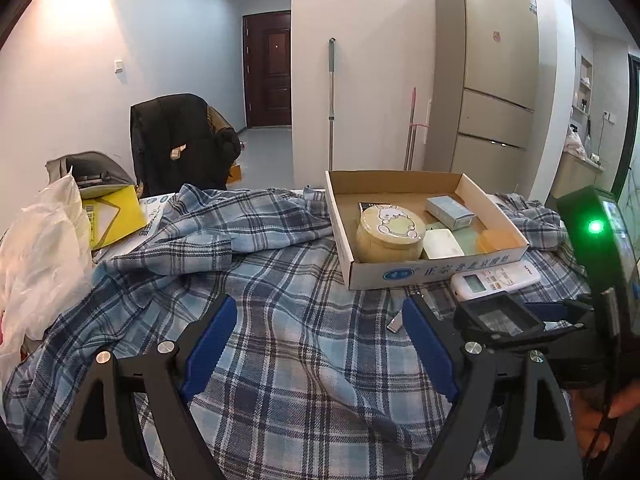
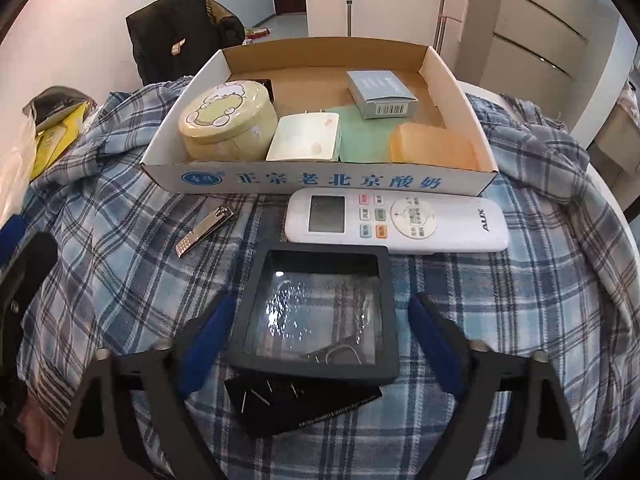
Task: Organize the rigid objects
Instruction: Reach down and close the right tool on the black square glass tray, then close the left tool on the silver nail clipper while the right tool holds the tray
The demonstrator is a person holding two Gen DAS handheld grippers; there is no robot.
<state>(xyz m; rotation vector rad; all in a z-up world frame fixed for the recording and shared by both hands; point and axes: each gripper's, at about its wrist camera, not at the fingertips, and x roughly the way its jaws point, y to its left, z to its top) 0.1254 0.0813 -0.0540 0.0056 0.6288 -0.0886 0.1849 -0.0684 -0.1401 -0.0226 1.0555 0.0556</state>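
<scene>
A round surface point(image 2: 624, 240) draped in a blue plaid cloth point(image 1: 280, 280) fills both views, with pale walls, a dark door point(image 1: 269, 68) and a tall fridge point(image 1: 492, 76) behind it.

The left gripper point(image 1: 320, 328) hangs over bare cloth with its jaws spread wide and nothing between them. Just beyond its right jaw lies a small metal nail clipper point(image 2: 204, 230).

The right gripper point(image 2: 320, 328) points steeply down, its jaws apart on either side of a black square frame case point(image 2: 320, 312) with a glossy clear face. The left jaw looks to be at the case's edge, while a gap shows at the right jaw, so no firm grip can be told. Under the near edge of the case lies a black card point(image 2: 300, 404) with pins.

Just past the case, lying crosswise, is a white remote control point(image 2: 396, 220). Directly behind it stands a shallow cardboard box point(image 2: 320, 178) with blue print on its front wall. Inside are a round yellow tin point(image 2: 228, 120) at the left, a white charger point(image 2: 304, 138) beside it, an orange translucent box point(image 2: 434, 146) at the right and a grey carton point(image 2: 380, 92) further back.

Well off to the left sit a white plastic bag point(image 1: 44, 256) and a yellow packet point(image 1: 112, 216).
</scene>
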